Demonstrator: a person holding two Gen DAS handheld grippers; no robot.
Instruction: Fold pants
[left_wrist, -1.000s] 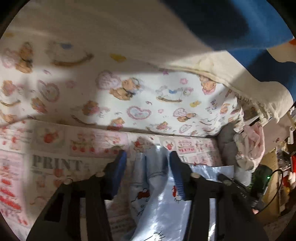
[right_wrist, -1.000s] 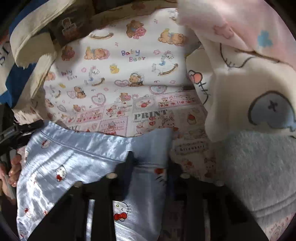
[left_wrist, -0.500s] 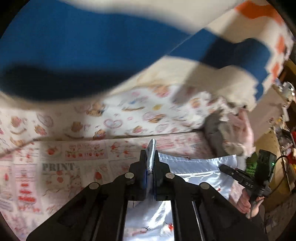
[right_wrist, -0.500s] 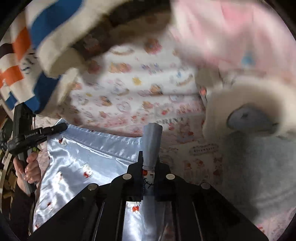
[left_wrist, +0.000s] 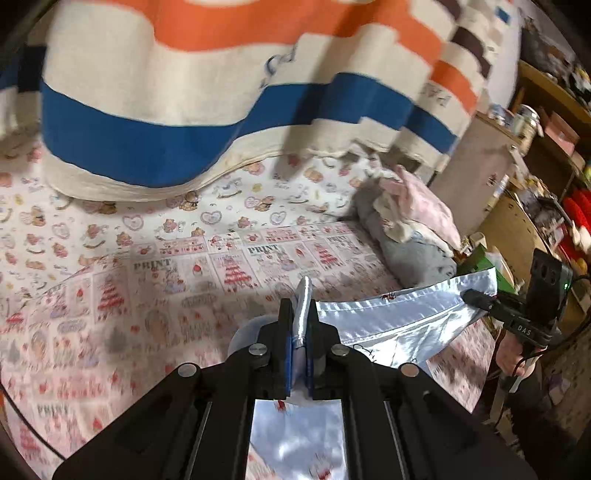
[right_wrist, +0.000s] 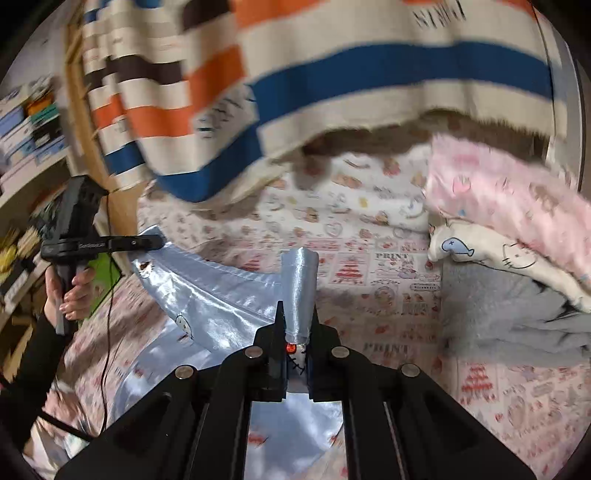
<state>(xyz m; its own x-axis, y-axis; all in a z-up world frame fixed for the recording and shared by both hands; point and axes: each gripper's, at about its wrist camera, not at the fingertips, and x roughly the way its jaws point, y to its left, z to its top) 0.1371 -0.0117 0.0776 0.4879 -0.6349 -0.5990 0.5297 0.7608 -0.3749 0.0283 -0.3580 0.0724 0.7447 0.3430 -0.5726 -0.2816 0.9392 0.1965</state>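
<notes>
- both claws have closed on the pants since a second ago, when each stood wide over the cloth lying flat on the bed; now the satin edge hangs lifted between them.
- left claw (left_wrist: 299, 332) is narrow, its blue pads pinched on a bunched fold of the pale blue pants (left_wrist: 399, 317), which pokes up past the fingertips.
- right claw (right_wrist: 297, 332) is likewise narrow and grips another gathered tuft of the pants (right_wrist: 221, 295); a small red and black print shows just inside its jaws.
- from the left wrist view, the waistband stretches off to the right toward the other claw, held in a hand (left_wrist: 513, 354) by the bed's edge.
- from the right wrist view, the cloth sags leftward to the far claw, gripped by a hand (right_wrist: 74, 295) in a dark sleeve (right_wrist: 33, 362).
- under the pants lies the bed sheet (left_wrist: 110, 295), printed with bears, hearts and "print" panels.
- a striped blanket (left_wrist: 221, 92) in cream, blue and orange is heaped behind.
- a grey folded cloth (right_wrist: 517, 317) sits to one side, with a pink fluffy blanket (right_wrist: 517, 199) and a cream whale-print cloth (right_wrist: 480, 251) stacked on it.
- shelves (left_wrist: 554, 147) stand beside the bed; their contents are blurred.
</notes>
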